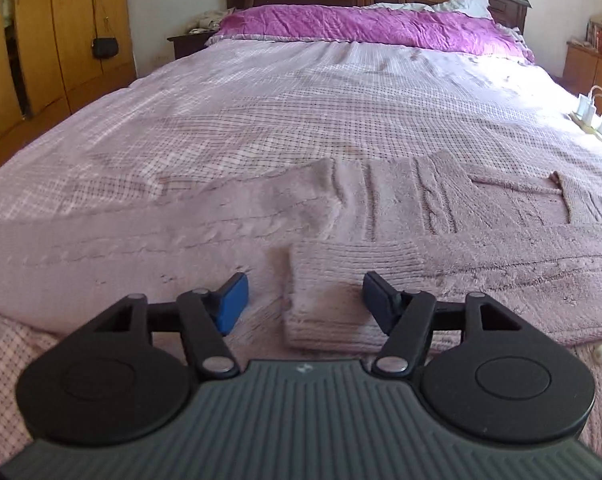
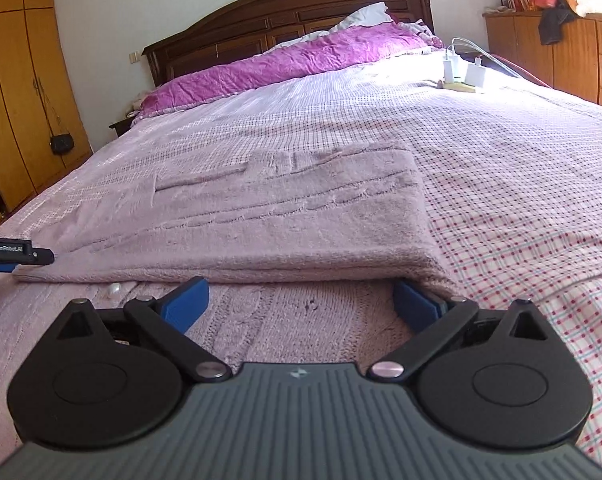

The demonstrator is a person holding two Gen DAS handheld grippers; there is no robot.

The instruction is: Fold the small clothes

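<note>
Soft, limp mauve cable-knit cardigan [image 1: 421, 216]: your left gripper [image 1: 305, 300] and right gripper [image 2: 301, 300], both open, should pinch its doubled hem edge.

The left tool [image 1: 305, 304] hangs wide open, a ribbed sleeve cuff [image 1: 341, 292] of the pink cardigan [image 1: 421, 208] between its blue fingertips [image 1: 232, 302].

Both wrist views low, close over sweater [image 1: 381, 208], facing headboard [image 2: 285, 12]; bed [image 1: 261, 100] shared.
</note>
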